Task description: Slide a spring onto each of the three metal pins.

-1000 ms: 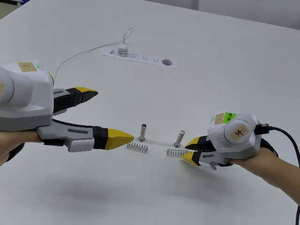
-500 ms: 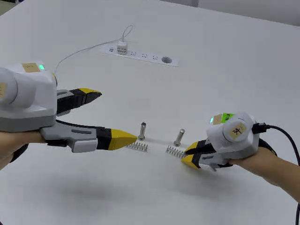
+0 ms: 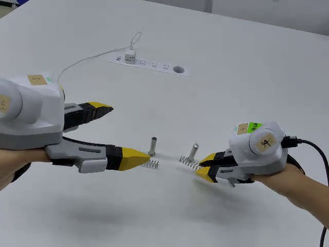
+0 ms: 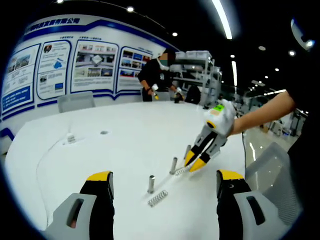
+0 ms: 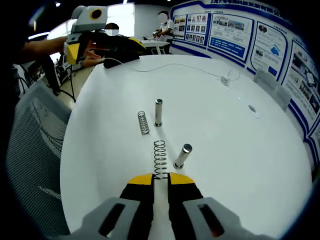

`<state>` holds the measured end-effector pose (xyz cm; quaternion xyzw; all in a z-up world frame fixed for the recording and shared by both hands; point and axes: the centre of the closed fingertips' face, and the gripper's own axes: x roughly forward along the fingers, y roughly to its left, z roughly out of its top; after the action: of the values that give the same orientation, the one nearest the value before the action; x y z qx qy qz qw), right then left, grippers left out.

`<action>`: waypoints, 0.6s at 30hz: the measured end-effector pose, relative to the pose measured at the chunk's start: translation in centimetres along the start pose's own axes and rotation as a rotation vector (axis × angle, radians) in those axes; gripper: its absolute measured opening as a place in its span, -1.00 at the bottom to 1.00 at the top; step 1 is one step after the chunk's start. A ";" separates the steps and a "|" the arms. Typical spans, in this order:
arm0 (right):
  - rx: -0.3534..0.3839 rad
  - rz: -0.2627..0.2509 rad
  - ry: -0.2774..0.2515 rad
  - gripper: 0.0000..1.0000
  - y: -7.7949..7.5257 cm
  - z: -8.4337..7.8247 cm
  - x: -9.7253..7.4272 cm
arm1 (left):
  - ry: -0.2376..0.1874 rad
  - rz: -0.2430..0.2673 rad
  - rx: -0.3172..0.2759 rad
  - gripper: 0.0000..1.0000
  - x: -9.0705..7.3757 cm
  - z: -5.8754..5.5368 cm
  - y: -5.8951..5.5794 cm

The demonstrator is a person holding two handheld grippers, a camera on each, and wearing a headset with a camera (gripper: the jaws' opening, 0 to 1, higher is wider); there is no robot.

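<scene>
right tongs (image 5: 160,176) pinched shut on one end of a spring (image 5: 160,159)
That spring sits just beside the near pin (image 5: 182,156). Farther on, a second spring (image 5: 143,122) lies by another pin (image 5: 158,112); left tongs (image 3: 128,133) gape wide, holding nothing.

White table (image 3: 247,62), power strip (image 3: 149,64), blue-and-white poster wall (image 4: 65,62), bright ceiling strip lights (image 4: 220,17), grey mesh chair (image 5: 35,150)

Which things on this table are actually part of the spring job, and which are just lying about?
Part of the job:
- first pin and second pin, both standing bare
- loose spring lying beside the first pin
- held spring, pinched in the right gripper
- left gripper, open

Just lying about:
- power strip
- charger plugged into it
- white cable
</scene>
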<state>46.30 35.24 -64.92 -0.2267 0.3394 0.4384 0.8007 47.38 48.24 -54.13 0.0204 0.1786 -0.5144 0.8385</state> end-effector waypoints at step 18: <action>-0.310 0.017 -0.119 -0.80 3.9 8.0 -6.7 | 0.021 -0.201 0.186 -0.07 3.2 1.4 -5.6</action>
<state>43.12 38.86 -54.93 -0.3182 0.2216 0.5052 0.7710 44.24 42.59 -53.00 0.0853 0.1400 -0.6099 0.7753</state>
